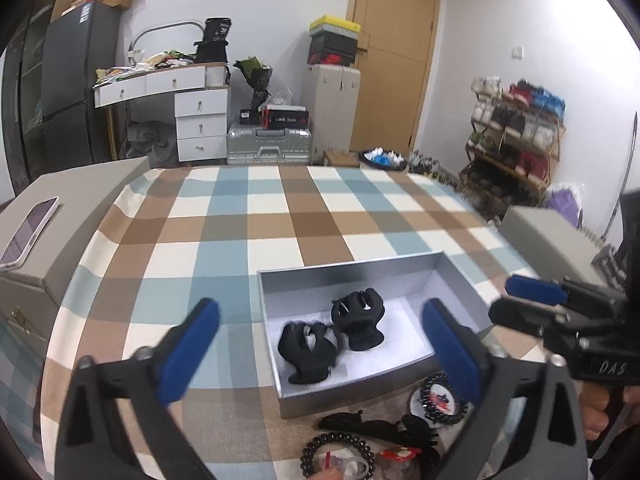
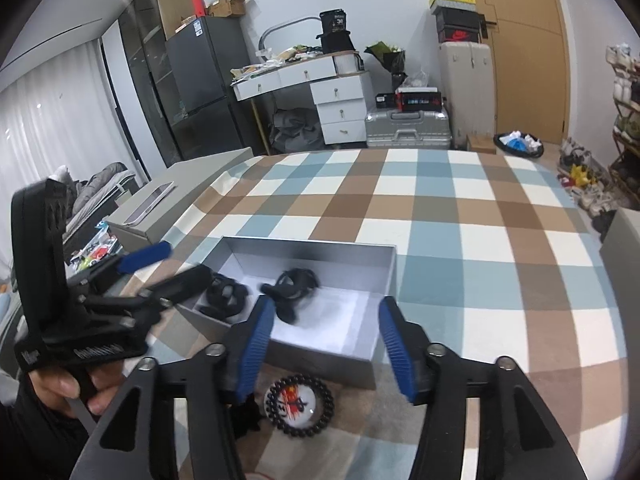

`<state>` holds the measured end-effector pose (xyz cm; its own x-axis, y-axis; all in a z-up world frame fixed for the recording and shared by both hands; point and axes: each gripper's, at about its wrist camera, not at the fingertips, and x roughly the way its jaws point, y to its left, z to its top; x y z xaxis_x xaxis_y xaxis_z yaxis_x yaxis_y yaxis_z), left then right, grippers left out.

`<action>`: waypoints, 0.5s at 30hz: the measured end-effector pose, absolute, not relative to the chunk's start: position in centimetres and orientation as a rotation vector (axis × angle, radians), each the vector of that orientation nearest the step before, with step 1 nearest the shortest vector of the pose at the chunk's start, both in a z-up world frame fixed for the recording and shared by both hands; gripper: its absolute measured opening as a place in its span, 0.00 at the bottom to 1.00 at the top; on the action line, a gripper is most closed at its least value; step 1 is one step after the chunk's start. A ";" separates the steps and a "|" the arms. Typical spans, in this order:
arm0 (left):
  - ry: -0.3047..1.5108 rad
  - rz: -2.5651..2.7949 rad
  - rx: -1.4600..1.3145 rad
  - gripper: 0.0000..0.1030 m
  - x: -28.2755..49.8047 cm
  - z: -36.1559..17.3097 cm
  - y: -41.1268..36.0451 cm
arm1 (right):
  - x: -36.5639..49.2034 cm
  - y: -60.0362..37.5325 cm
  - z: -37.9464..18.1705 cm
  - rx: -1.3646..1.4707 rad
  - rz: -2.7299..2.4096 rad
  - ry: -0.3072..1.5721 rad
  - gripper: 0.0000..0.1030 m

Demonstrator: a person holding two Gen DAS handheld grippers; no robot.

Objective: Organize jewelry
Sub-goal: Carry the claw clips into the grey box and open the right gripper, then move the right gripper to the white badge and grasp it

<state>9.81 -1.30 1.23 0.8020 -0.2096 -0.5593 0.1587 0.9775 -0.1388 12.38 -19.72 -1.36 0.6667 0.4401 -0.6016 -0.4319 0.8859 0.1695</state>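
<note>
A silver box (image 1: 348,270) with a white lining stands open on the checked tablecloth (image 1: 280,208). Two black claw clips (image 1: 310,346) (image 1: 358,322) lie side by side inside it. My left gripper (image 1: 320,306) is open wide in front of the box, with nothing pressed between its blue pads. The right gripper (image 2: 326,304) is open too, over the box's near wall (image 2: 320,356), and holds nothing. One clip (image 2: 298,282) looks blurred just beyond it. A black bead bracelet (image 2: 300,404) around a round red-printed disc lies before the box.
More black hair clips (image 1: 360,424), a black coil ring (image 1: 340,456) and a small red piece (image 1: 400,454) lie at the near edge. A grey box (image 1: 80,200) with a phone (image 1: 32,232) on it stands at the left, another grey box (image 1: 548,232) at the right.
</note>
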 end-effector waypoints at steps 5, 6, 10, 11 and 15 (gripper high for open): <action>0.616 -0.177 -0.141 0.99 8.6 1.7 -0.1 | 10.7 -20.7 -1.1 0.006 0.441 0.660 1.00; 0.622 -0.171 -0.143 0.99 8.4 1.7 0.0 | 10.4 -20.9 -1.0 0.006 0.427 0.654 1.00; 0.646 -0.141 -0.145 0.99 7.2 1.6 0.5 | 9.3 -21.3 -1.2 -0.012 0.402 0.669 1.00; 0.650 -0.128 -0.142 0.99 6.9 1.5 0.6 | 9.0 -21.3 -1.4 -0.017 0.400 0.676 1.00; 0.665 -0.092 -0.123 0.99 5.9 0.6 0.6 | 8.4 -21.2 -2.5 -0.022 0.403 0.717 1.00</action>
